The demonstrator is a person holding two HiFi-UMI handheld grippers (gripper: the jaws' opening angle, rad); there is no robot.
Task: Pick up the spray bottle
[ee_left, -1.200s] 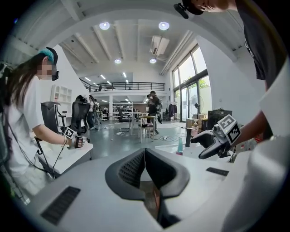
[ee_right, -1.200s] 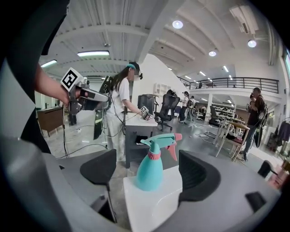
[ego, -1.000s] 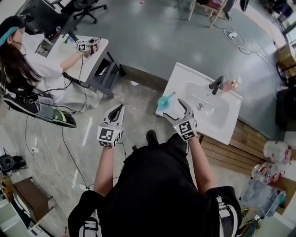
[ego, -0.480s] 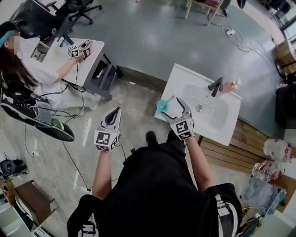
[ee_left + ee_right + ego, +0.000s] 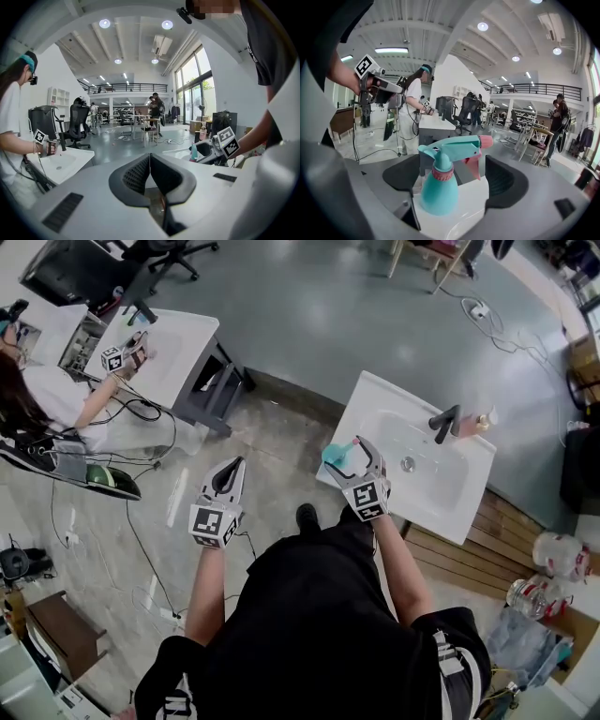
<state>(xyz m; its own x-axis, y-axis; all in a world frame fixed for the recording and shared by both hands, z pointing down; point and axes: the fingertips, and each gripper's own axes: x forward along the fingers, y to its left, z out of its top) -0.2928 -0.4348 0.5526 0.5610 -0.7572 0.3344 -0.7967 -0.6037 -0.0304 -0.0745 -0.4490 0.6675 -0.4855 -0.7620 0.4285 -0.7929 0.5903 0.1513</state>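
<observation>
Teal spray bottle (image 5: 439, 183), with a pink collar and nozzle tip, standing upright on the near left corner of a white sink (image 5: 373, 393), seen at the approach stage of the pick.

Right gripper (image 5: 453, 179): jaws spread wide, one on either side of the bottle's body. In the right gripper view the body sits between the two pads, nearer the pad at that view's left. A gap shows on the trigger side, and no squeeze is evident on either side. The bottle's base rests on the sink top, so its weight is not yet carried by the gripper.

Left gripper (image 5: 149, 163): jaws pressed together with nothing between them. In the head view it is held over the floor, well apart from the sink, and takes no part in the pick.

Progress, as judged from these views: reaching and bracketing look complete. Left to do are closing the jaws on the body below the collar and lifting the bottle clear of the sink. The body tapers toward the collar, so a grip low on the wider part would likely hold better than one near the neck.
</observation>
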